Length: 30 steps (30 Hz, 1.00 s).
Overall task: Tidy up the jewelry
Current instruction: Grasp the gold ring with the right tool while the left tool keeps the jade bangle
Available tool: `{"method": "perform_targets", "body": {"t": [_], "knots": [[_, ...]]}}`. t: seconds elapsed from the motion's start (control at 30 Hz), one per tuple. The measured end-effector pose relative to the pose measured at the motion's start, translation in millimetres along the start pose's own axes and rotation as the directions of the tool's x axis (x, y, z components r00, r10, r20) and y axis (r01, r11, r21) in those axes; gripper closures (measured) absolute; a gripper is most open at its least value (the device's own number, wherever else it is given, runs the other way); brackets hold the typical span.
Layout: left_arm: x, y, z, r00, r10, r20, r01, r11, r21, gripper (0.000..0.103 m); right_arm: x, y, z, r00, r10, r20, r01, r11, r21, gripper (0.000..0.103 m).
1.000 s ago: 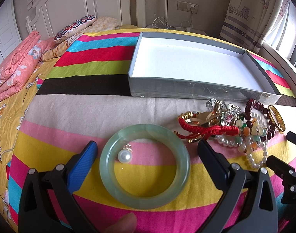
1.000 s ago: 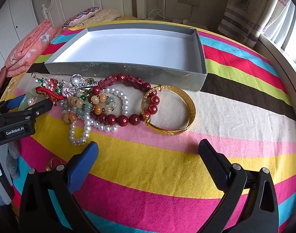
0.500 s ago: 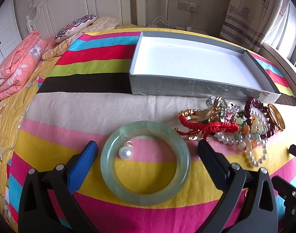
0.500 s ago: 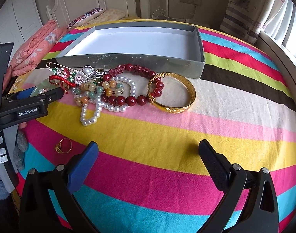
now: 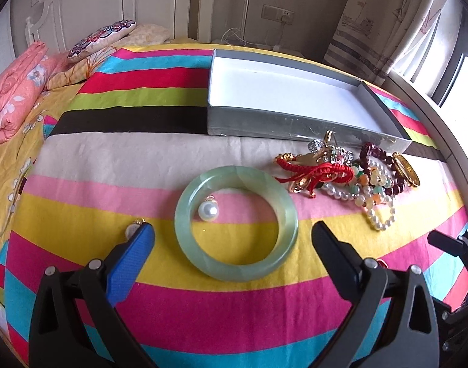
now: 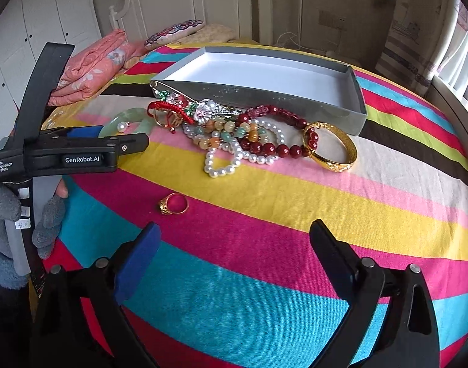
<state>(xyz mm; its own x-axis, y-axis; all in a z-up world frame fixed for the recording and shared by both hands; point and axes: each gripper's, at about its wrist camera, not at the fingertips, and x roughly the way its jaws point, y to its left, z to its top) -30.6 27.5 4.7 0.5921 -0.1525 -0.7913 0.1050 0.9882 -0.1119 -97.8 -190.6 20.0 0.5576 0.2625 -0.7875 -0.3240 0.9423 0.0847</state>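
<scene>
Scene on a striped bedspread (image 5: 117, 165), read left to right, with the grey tray (image 5: 283, 122) as landmark.

Left gripper (image 5: 234, 236): jaws wide apart, holding nothing, poised low over the cloth in front of the tray's left end. A small pearl earring (image 5: 132, 230) lies touching its blue finger tip. Between the jaws lies the jade bangle (image 5: 235, 224), flat, with a pearl pendant (image 5: 208, 211) resting inside its ring.

To the right, just in front of the tray's near wall, sits a tangled heap: red cord bracelet (image 5: 313, 171), silver brooch (image 6: 206, 111), pearl strand (image 6: 231, 156), mixed-stone bead bracelet (image 6: 231, 133), dark red bead bracelet (image 6: 277, 147) and gold bangle (image 6: 332, 147). A gold ring (image 6: 173, 205) lies alone, well in front of the heap. The tray holds nothing yet.

Right gripper (image 6: 234, 245): likewise fully open and empty, further from the tray than the ring.

Risks, as judged:
- Closing on the smooth, hard bangle may squirt it out sideways, or nudge the pendant along with it.
- The earring by the blue finger may be pushed or buried in the cloth.
- Lifting any strand from the heap may drag its neighbours, since the pieces overlap.
- The soft bedding gives under pressure, so the thin ring may tip away from the fingers.
</scene>
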Motion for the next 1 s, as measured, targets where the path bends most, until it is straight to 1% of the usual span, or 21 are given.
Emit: {"method": "perform_targets", "body": {"t": [0.1, 0.23, 0.27, 0.3, 0.33, 0.47, 0.53, 0.7, 0.77, 0.8, 0.87, 1.0], "knots": [[-2.9, -2.7, -3.6, 1.000, 0.015, 0.006, -0.015, 1.000, 0.019, 0.003, 0.4, 6.3, -0.9, 1.000, 0.026, -0.012, -0.026, 1.000, -0.012, 0.024], [-5.2, -4.5, -6.5, 0.999, 0.035, 0.012, -0.035, 0.999, 0.031, 0.015, 0.0, 21.4, -5.0, 0.999, 0.050, -0.007, -0.050, 0.998, -0.049, 0.037], [-5.7, -5.0, -6.7, 0.999, 0.035, 0.015, -0.035, 0.999, 0.033, 0.016, 0.5, 23.6, -5.4, 0.998, 0.058, -0.009, -0.058, 0.997, -0.050, 0.042], [-5.5, -4.9, -6.4, 0.999, 0.036, 0.016, -0.037, 0.999, 0.033, 0.016, 1.9, 24.9, -5.3, 0.998, 0.067, -0.015, -0.068, 0.997, -0.047, 0.045], [-5.2, -5.1, -6.2, 0.999, 0.039, 0.016, -0.039, 0.999, 0.034, 0.016, 3.3, 25.9, -5.1, 0.997, 0.077, -0.019, -0.078, 0.996, -0.040, 0.050], [-6.0, -5.9, -6.5, 0.999, 0.043, 0.022, -0.044, 0.998, 0.034, 0.016, 7.4, 36.5, -3.2, 0.995, 0.101, -0.024, -0.102, 0.994, -0.045, 0.056], [-6.3, -4.7, -6.2, 0.999, 0.039, 0.023, -0.039, 0.999, 0.029, 0.016, 10.5, 43.2, -0.7, 0.997, 0.077, -0.024, -0.078, 0.995, -0.063, 0.057], [-8.5, -6.0, -7.1, 0.998, 0.042, 0.035, -0.043, 0.998, 0.037, 0.025, 17.7, 54.0, 6.3, 1.000, 0.015, -0.021, -0.017, 0.997, -0.072, 0.064], [-8.0, -7.8, -6.9, 0.998, 0.045, 0.035, -0.047, 0.998, 0.043, 0.027, 19.7, 58.4, 7.6, 1.000, -0.022, -0.017, 0.020, 0.996, -0.084, 0.071], [-7.8, -7.7, -6.7, 0.998, 0.045, 0.034, -0.047, 0.998, 0.044, 0.027, 19.4, 58.9, 7.3, 0.999, -0.029, -0.012, 0.028, 0.996, -0.088, 0.072], [-7.8, -8.1, -6.6, 0.998, 0.044, 0.035, -0.046, 0.998, 0.043, 0.027, 19.9, 59.3, 6.9, 1.000, -0.029, -0.002, 0.029, 0.996, -0.089, 0.077], [-8.5, -8.3, -6.0, 0.998, 0.043, 0.039, -0.044, 0.998, 0.040, 0.027, 17.3, 54.8, 5.3, 1.000, -0.013, 0.007, 0.013, 0.996, -0.091, 0.077]]}}
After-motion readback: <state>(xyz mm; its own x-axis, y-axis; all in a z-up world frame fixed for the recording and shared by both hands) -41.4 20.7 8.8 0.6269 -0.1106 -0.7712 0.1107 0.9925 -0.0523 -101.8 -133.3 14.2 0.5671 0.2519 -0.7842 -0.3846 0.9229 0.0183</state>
